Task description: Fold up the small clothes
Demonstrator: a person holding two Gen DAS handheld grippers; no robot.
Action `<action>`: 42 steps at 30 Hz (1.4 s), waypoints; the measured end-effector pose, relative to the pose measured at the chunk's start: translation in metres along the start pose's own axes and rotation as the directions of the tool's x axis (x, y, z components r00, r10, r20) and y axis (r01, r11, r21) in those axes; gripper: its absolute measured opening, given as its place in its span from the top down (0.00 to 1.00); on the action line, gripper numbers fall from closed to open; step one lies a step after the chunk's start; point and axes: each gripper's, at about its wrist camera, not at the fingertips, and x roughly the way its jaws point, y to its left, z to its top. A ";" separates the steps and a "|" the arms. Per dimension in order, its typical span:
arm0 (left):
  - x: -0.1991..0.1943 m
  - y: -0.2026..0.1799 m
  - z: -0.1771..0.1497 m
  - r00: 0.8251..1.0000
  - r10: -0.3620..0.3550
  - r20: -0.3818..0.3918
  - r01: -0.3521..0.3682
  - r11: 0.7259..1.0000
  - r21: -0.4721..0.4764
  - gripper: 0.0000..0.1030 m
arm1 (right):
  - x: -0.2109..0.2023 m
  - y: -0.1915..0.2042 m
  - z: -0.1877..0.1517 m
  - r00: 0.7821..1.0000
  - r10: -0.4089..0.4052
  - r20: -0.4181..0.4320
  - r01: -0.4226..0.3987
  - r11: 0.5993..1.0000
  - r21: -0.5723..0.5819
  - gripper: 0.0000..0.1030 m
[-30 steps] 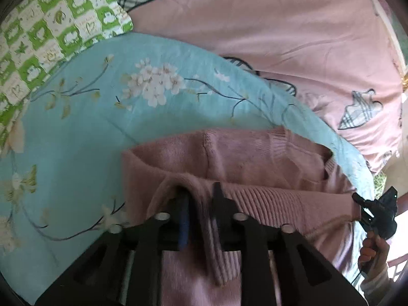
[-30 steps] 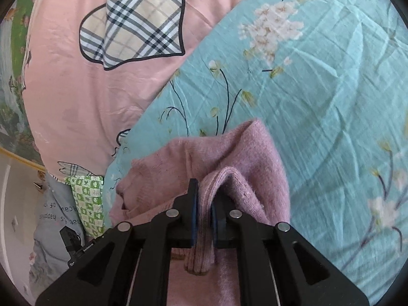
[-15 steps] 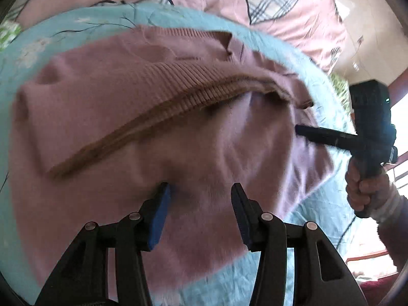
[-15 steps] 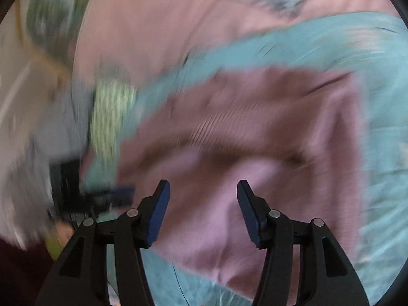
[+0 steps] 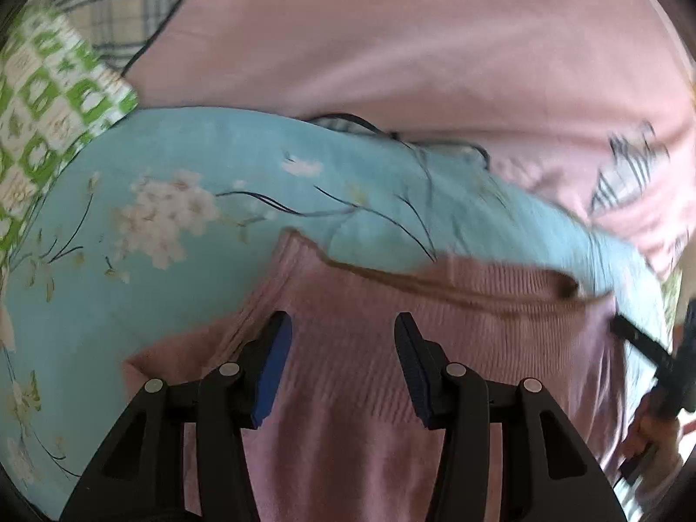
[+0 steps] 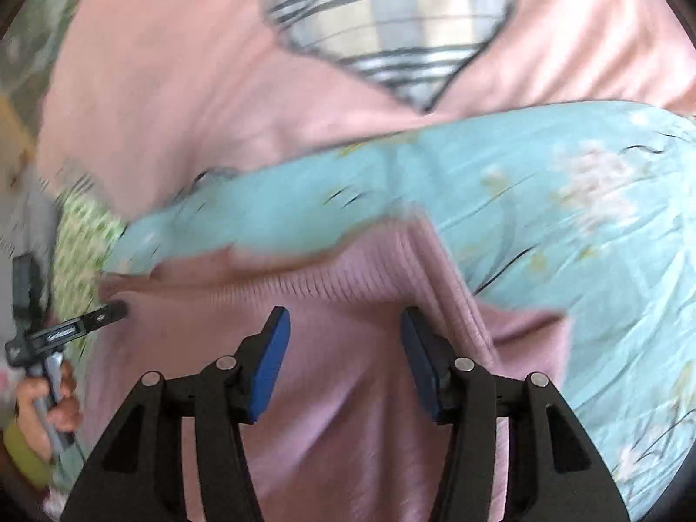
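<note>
On the teal floral sheet (image 5: 143,304) lies your mauve knit sweater (image 5: 369,369), its ribbed hem folded along the far edge. Your left gripper (image 5: 341,363) and right gripper (image 6: 343,359) both hover over it, spread wide and holding nothing, judging by the bare pads. Open bedding lies left, right and far for smoothing.

**Soft Daylight, Smeared Frames**

Even, diffuse daylight fills both wrist views, casting faint shadows. Motion blur smears fabric toward 3 o'clock in the left view and 9 o'clock in the right. Fisheye curvature and dark vignetting ring the edges.
</note>
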 end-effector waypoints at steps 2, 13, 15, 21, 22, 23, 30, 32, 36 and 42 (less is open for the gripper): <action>-0.005 0.006 0.001 1.000 -0.010 0.002 0.010 1.000 -0.022 0.52 | -0.003 -0.007 0.004 1.000 -0.005 0.017 0.004 0.999 0.043 0.48; -0.064 -0.002 -0.103 0.995 -0.091 -0.051 0.094 0.995 0.044 0.46 | -0.060 0.017 -0.057 0.991 0.134 -0.011 -0.133 0.990 0.054 0.47; -0.069 0.002 -0.126 0.995 -0.073 -0.064 0.076 0.996 0.051 0.46 | -0.064 0.019 -0.080 0.990 0.130 -0.055 -0.128 0.991 0.049 0.47; -0.071 0.043 -0.161 0.995 -0.005 -0.099 0.003 1.000 -0.022 0.46 | -0.075 -0.010 -0.128 0.995 0.018 -0.102 -0.007 0.994 0.106 0.47; -0.071 0.049 -0.163 0.995 0.002 -0.099 -0.005 0.999 -0.035 0.48 | -0.078 -0.016 -0.132 0.995 0.018 -0.095 -0.007 0.992 0.123 0.48; -0.073 0.054 -0.166 0.995 0.013 -0.099 -0.018 0.999 -0.048 0.48 | -0.082 -0.022 -0.135 0.996 0.026 -0.080 -0.015 0.990 0.144 0.48; -0.089 0.066 -0.178 0.994 0.046 -0.104 -0.051 0.998 -0.047 0.48 | -0.101 -0.027 -0.135 0.997 -0.034 -0.071 0.047 0.983 0.178 0.47; -0.098 0.067 -0.184 0.994 0.038 -0.099 -0.044 0.997 -0.057 0.47 | -0.110 -0.024 -0.135 0.997 -0.038 -0.063 0.049 0.983 0.178 0.46; -0.115 0.071 -0.196 0.995 0.017 -0.094 -0.026 0.995 -0.097 0.47 | -0.124 -0.013 -0.141 0.998 -0.005 -0.055 0.016 0.982 0.190 0.46; -0.140 0.079 -0.221 0.995 -0.005 -0.101 -0.011 0.987 -0.159 0.46 | -0.137 0.007 -0.153 0.998 0.032 -0.052 -0.022 0.984 0.176 0.46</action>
